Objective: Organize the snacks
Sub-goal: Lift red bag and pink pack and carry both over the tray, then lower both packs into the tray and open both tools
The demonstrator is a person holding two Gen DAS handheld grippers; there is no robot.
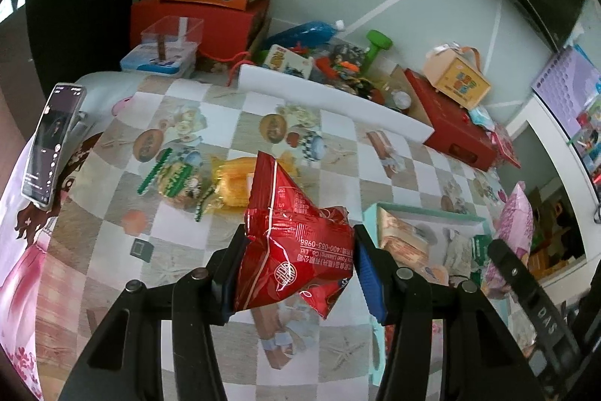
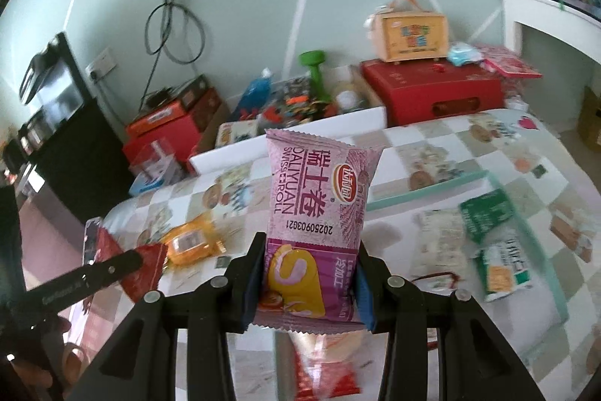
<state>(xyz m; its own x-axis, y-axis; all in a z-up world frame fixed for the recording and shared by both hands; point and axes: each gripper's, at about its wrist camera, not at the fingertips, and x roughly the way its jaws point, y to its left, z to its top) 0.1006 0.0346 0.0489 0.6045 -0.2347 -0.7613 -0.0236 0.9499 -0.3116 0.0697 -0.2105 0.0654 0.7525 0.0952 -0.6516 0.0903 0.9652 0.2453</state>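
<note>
So the left gripper (image 1: 296, 273) is pinching a crumpled red snack bag (image 1: 289, 235) above the checkered tablecloth (image 1: 338, 153). The right gripper (image 2: 306, 284) squeezes an upright pink Swiss roll pack (image 2: 315, 213), with the teal tray (image 2: 526, 183) off to its right.

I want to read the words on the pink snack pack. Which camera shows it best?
The right wrist view. There the pink snack pack stands upright in the middle, clamped in the right gripper, with its printed front facing the camera. The left wrist view shows only a sliver of it at the right edge, partly hidden and unreadable.
</note>
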